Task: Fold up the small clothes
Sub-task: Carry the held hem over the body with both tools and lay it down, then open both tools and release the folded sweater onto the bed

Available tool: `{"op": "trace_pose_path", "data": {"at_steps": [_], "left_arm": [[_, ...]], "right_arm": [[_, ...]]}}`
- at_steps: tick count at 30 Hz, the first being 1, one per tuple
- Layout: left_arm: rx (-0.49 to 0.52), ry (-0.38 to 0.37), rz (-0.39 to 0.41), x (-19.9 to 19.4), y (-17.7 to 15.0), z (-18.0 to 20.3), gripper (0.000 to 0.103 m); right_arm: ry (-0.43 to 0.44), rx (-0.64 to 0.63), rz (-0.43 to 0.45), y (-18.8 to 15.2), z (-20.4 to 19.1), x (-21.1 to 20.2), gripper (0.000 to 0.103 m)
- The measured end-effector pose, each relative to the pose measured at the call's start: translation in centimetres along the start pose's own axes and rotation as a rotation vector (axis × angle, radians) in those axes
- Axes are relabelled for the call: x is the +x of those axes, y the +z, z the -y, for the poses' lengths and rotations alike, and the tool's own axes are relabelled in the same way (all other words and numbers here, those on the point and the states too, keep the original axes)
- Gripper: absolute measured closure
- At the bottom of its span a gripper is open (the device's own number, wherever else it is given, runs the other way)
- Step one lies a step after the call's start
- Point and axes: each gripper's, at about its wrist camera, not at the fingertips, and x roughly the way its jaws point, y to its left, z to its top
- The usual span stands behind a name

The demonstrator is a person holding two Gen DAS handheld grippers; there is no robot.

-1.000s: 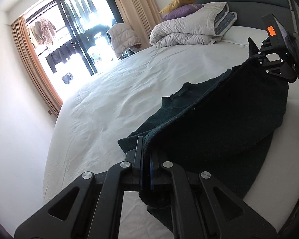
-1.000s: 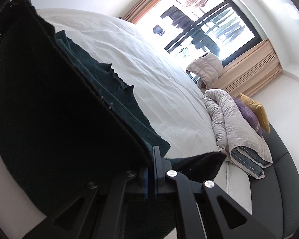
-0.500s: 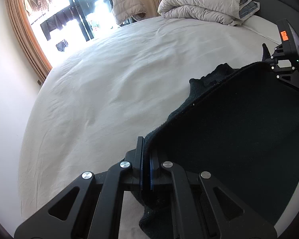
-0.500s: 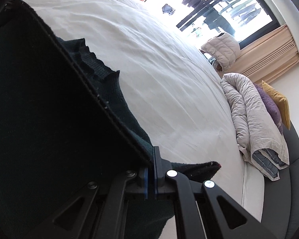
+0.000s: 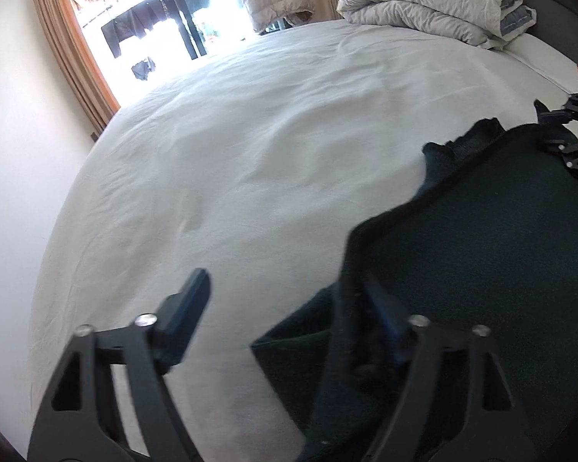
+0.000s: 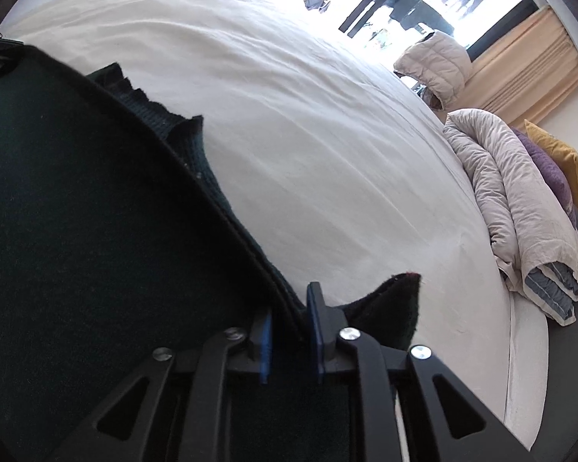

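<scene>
A dark green knitted garment (image 5: 481, 261) lies folded over on the white bed (image 5: 250, 154). My left gripper (image 5: 285, 308) is open wide; its right finger (image 5: 381, 308) rests against the garment's folded edge and its left finger (image 5: 189, 308) hangs over bare sheet. In the right wrist view the garment (image 6: 77, 211) fills the left side. My right gripper (image 6: 289, 327) has its jaws slightly parted, and the garment's edge still passes between the pads. The right gripper also shows at the far right of the left wrist view (image 5: 570, 142).
A rolled grey duvet (image 5: 435, 7) and purple and yellow pillows (image 6: 551, 169) lie at the head of the bed by the dark headboard. A puffy jacket (image 6: 435, 65) sits near the balcony window with tan curtains (image 5: 69, 46).
Both grippers lowered the lifted garment edge onto the bed. My left gripper opened wide and let the cloth go. My right gripper's jaws began to part.
</scene>
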Motion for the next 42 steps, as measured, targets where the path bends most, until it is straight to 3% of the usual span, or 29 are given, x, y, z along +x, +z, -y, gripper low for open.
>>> {"op": "trace_pose_path", "data": {"at_steps": [2,4,9,13,16,18,23,25,29,32,36,40,42], "left_arm": [[-0.042,-0.018,-0.012,-0.2,-0.2,-1.6,0.011],[-0.086,-0.028,-0.023,-0.5,-0.4,-3.2,0.011],[-0.171,0.027,-0.024,-2.6,-2.2,-5.8,0.008],[-0.239,0.042,-0.061,-2.5,-3.0,-7.9,0.008],[-0.327,0.088,-0.053,-3.4,-2.6,-10.0,0.008],[-0.391,0.026,-0.022,-4.9,-2.5,-10.4,0.008],[-0.302,-0.103,0.008,-8.7,-3.8,-4.6,0.008],[-0.272,-0.108,0.019,-10.1,-5.2,-2.1,0.008],[-0.237,-0.097,0.065,-12.4,-7.9,1.4,0.008],[-0.286,-0.095,0.078,-12.6,-9.4,2.2,0.008],[-0.387,-0.107,0.025,-11.4,-11.1,1.1,0.008],[-0.441,-0.120,0.004,-10.9,-12.2,0.2,0.008],[-0.478,-0.177,-0.015,-10.2,-12.8,-0.1,0.008]], "right_arm": [[0.002,0.085,0.012,-0.7,1.7,-0.5,0.037],[0.017,0.174,0.018,-1.5,3.6,-1.1,0.028],[-0.009,0.384,-0.011,-5.1,7.4,-2.6,0.027],[0.090,0.614,-0.027,-8.5,10.1,-3.6,0.027],[0.163,0.688,-0.018,-10.0,10.1,-4.5,0.027],[0.217,0.702,0.024,-10.5,9.9,-5.6,0.027],[0.297,0.750,0.087,-11.7,10.3,-7.5,0.027],[0.350,0.841,0.101,-13.2,11.4,-7.8,0.028],[0.422,1.023,0.130,-16.7,13.9,-8.4,0.038],[0.440,1.030,0.112,-17.4,14.2,-8.4,0.044],[0.516,0.928,0.062,-15.8,11.9,-7.7,0.043],[0.507,0.828,-0.025,-14.6,8.7,-6.3,0.045],[0.528,0.792,-0.043,-14.3,7.6,-5.9,0.057]]}}
